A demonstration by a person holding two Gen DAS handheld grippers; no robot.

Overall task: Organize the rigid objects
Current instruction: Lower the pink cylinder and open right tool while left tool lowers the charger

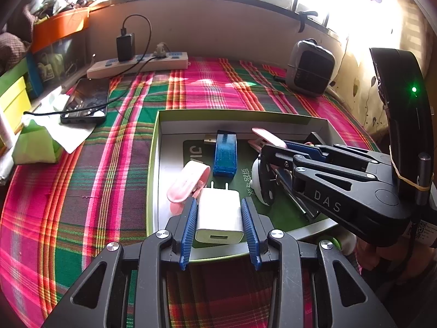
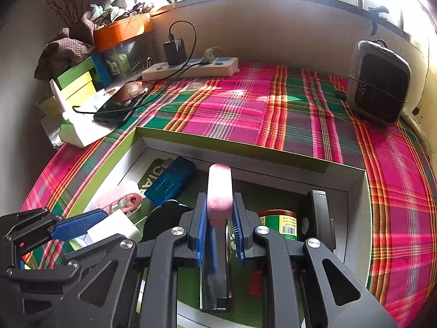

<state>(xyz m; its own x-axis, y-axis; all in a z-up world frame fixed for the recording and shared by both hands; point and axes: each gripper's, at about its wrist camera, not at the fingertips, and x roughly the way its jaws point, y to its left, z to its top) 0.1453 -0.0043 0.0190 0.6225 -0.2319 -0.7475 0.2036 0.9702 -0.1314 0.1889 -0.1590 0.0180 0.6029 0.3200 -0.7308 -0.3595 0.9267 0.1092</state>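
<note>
left gripper clamped on a white usb wall charger; pads press its two broad sides. the charger sits low at the near edge of the green-rimmed box lid, whether resting on the lid floor or just above it i cannot tell. its long axis runs along the fingers: prongs point away toward the blue usb tester, usb port faces the camera.

right gripper shut on a pink clothes peg, held from below the rounded tip. the peg's long axis also runs along the fingers, tip pointing away toward the far wall of the lid. a second pink peg lies beside the charger, touching or nearly so.

risks, as judged:
- the two grippers are close together over the lid; moving either sideways could knock the other.
- the charger's smooth faces could slip and let it tip.
- the charger's prongs could snag the loose peg or nudge the tester if pushed forward.
- squeezing the peg's handle end would spring it open.
</note>
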